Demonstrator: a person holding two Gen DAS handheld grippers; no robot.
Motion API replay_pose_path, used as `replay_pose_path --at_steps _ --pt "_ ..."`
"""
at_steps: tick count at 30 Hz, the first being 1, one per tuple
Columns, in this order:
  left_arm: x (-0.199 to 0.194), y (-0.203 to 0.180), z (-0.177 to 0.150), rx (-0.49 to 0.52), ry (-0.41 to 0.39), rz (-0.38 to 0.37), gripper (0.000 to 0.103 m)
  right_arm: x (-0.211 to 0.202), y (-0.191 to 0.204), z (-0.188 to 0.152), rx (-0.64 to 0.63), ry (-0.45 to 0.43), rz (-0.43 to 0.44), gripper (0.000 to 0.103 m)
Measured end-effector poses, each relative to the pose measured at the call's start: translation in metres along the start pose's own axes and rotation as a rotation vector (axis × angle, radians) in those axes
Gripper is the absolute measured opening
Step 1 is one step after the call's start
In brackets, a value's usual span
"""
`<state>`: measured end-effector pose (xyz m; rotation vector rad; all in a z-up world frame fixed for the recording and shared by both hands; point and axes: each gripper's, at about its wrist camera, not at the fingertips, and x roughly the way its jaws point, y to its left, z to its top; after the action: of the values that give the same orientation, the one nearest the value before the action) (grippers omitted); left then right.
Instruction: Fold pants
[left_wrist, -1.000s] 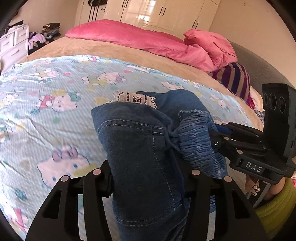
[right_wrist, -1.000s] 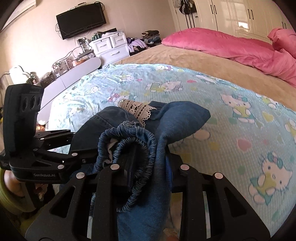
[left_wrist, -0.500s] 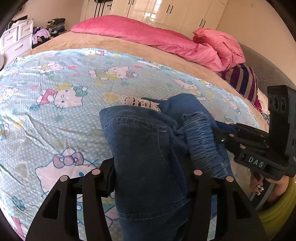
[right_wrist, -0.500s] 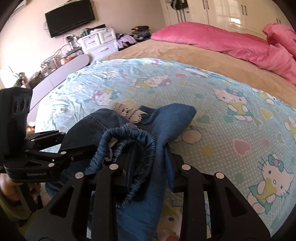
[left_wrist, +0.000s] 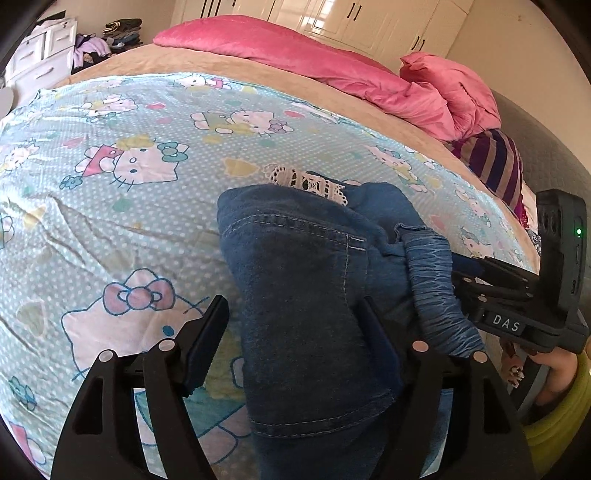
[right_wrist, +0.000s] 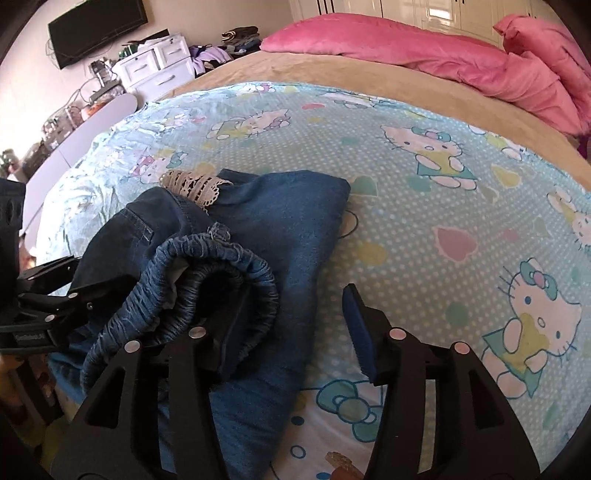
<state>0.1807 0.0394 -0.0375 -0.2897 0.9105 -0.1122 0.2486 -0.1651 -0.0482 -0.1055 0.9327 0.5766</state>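
- The pants (left_wrist: 306, 295) lie bunched near the front edge of the bed, on the cartoon-cat sheet (left_wrist: 122, 206). They are dark blue denim, folded over themselves, with a strip of pale lace trim (left_wrist: 306, 182) peeking out at the far end.
- Their long axis runs from the near edge of the bed away toward the pink duvet (left_wrist: 332, 62), roughly in line with the way both grippers point (so each jaw pair straddles the bundle across its short width).
- The gathered elastic waistband (right_wrist: 218, 280) is rolled up on the side toward the person. It humps over the inner finger of the right gripper (right_wrist: 291, 325) and reaches just beside the right-hand finger of the left one.
- The left gripper (left_wrist: 295, 343) has its jaws opening. Denim lies between them, the left pad stands clear of the cloth, and the right pad appears still against it, though the fold hides that edge.
- The right gripper has its jaws opening too. Its outer pad stands well off the fabric over bare sheet, while the inner finger is buried under the waistband.
- Both grippers sit at the near end of the bundle, side by side, the left over the leg panel, the right over the waistband roll.
- Judging by this, the next move depends on backing both sets of fingers out toward the person along that long axis without dragging the fold open. The waistband draped over the right inner finger is the likeliest snag.
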Motion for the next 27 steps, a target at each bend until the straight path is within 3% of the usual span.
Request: replay_pose_path --at_steps 4,6,12,18,27 --pt "-0.001 0.000 0.000 -0.004 -0.001 -0.002 0.072 -0.005 -0.002 -0.001 0.022 -0.008 -0.011 0.057" --pt "-0.004 0.001 -0.002 -0.006 -0.004 0.002 0.082 -0.010 -0.001 -0.001 0.028 -0.019 -0.012 0.061" --pt "-0.018 0.001 -0.003 -0.012 -0.027 0.002 0.086 -0.031 -0.001 -0.004 0.043 -0.069 -0.015 0.082" --pt "-0.046 -0.001 -0.008 -0.007 -0.074 0.040 0.098 -0.065 0.007 -0.018 0.020 -0.131 -0.027 0.091" --pt "-0.092 -0.006 -0.028 0.004 -0.109 0.078 0.098 -0.116 0.024 -0.038 -0.005 -0.205 -0.057 0.094"
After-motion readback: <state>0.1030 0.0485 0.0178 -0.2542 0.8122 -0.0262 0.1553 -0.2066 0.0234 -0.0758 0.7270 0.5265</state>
